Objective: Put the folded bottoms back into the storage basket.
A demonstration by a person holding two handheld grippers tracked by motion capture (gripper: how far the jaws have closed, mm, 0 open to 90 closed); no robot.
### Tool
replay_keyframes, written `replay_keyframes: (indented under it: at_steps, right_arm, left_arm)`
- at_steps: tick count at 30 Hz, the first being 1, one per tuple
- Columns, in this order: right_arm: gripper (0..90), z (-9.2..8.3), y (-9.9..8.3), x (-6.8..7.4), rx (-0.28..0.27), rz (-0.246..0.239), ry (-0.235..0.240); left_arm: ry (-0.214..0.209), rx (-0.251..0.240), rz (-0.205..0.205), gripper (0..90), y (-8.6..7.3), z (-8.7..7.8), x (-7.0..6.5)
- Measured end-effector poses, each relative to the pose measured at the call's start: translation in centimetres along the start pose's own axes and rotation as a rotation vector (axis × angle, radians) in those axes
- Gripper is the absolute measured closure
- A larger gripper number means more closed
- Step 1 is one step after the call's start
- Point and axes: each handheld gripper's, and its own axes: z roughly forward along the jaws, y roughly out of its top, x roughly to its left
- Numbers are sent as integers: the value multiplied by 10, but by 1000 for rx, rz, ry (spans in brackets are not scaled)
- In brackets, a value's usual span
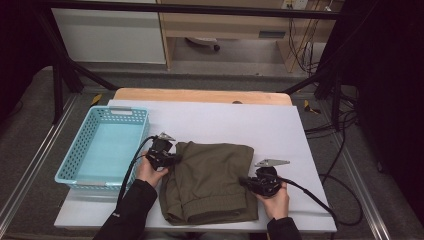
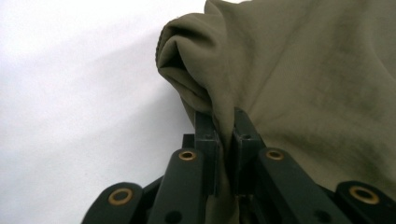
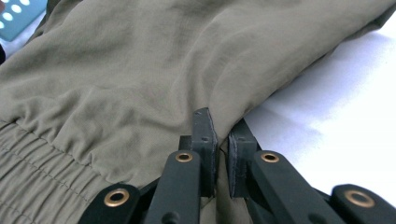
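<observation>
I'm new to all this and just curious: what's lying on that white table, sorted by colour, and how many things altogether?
Olive green: 1, the folded garment, pinched at its edges by the left tongs and the right tongs.
Light blue: 1, the plastic basket.
Black: 2, the two tongs.
Total: 4

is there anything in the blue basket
No, in the high view the blue basket shows only its bare floor, and the olive garment lies beside it on the white table.
</observation>
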Motion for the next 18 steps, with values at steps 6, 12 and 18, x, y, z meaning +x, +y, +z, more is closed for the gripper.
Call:
replay_keyframes:
  at_steps: [6, 12, 18]
  right_arm:
    - [849, -7, 1, 2, -25, -8, 20]
    - [849, -10, 1, 3, -40, -17, 28]
    - [848, -14, 1, 4, -47, -23, 35]
  left_arm:
    - [-2, -33, 25, 837, 1, -14, -5]
    - [-3, -56, 36, 838, 2, -22, -9]
    - [3, -68, 56, 838, 5, -29, -13]
